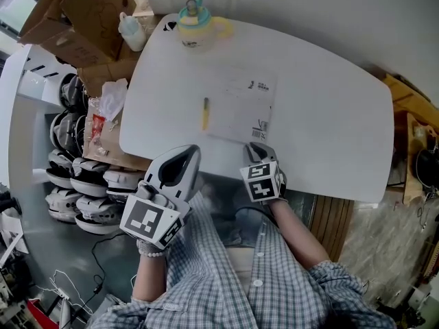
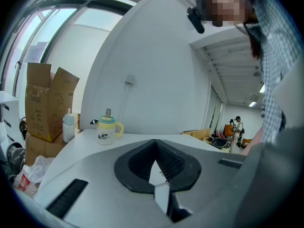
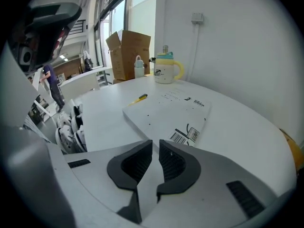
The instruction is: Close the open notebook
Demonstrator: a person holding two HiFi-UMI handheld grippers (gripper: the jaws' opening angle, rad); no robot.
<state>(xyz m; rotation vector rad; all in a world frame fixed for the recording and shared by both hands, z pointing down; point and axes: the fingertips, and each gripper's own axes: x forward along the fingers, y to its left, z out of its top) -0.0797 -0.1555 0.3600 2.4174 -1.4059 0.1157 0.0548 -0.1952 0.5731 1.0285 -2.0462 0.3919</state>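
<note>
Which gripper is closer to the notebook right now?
Right. The right gripper is at the notebook's near corner; the left gripper is farther off, past its left side.

Nothing here can be read as a word or a number. The flat white notebook point(image 3: 166, 110), near the near edge of the white tabletop point(image 3: 247, 127), carries a black barcode label point(image 3: 179, 137) at its near corner. Lines of fine dark print point(image 3: 191, 100) sit farther up the cover, too small to read. The cream mug with a yellow handle point(image 3: 166, 71), at the far edge, bears a small dark print, also illegible.
</note>
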